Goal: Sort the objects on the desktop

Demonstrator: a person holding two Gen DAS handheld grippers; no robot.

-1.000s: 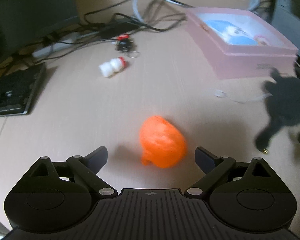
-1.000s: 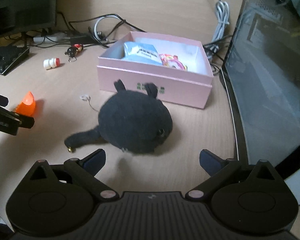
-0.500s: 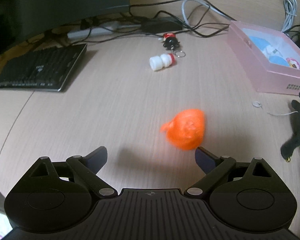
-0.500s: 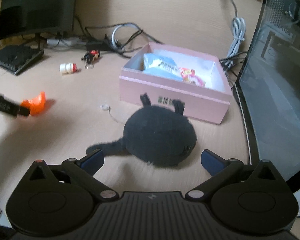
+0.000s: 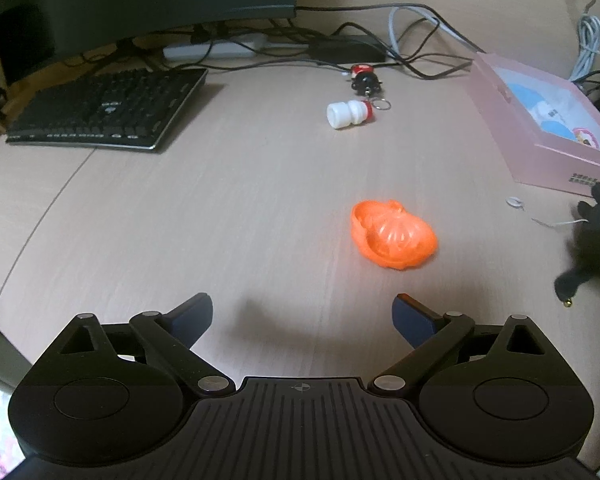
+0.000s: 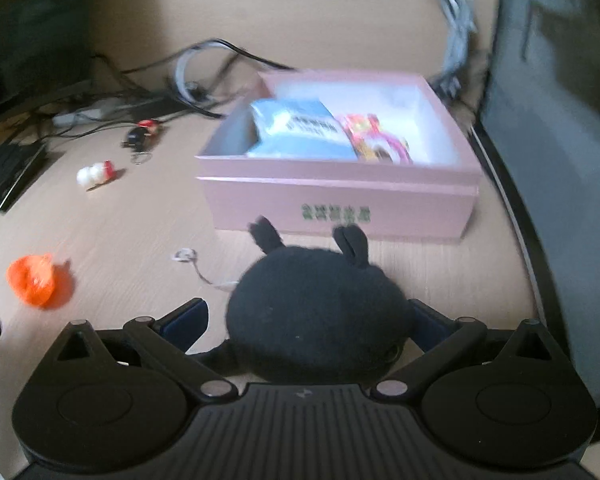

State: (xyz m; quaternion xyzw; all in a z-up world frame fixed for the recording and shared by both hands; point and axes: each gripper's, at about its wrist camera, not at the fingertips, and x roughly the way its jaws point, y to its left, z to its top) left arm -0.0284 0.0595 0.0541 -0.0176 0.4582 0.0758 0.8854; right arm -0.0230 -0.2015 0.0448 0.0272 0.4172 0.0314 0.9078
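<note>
A: Orange toy (image 5: 394, 234) lies ahead and just right of the left claw (image 5: 303, 312), which gapes wide, empty; a skewed approach could knock it aside.

B: The right claw (image 6: 306, 322) straddles the plush (image 6: 316, 316), wide open, not gripping; soft fabric may slip short of the box (image 6: 340, 196) ahead.

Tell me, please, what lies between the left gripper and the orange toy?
Only bare desk separates the left gripper from the orange toy, per the left wrist view.
</note>
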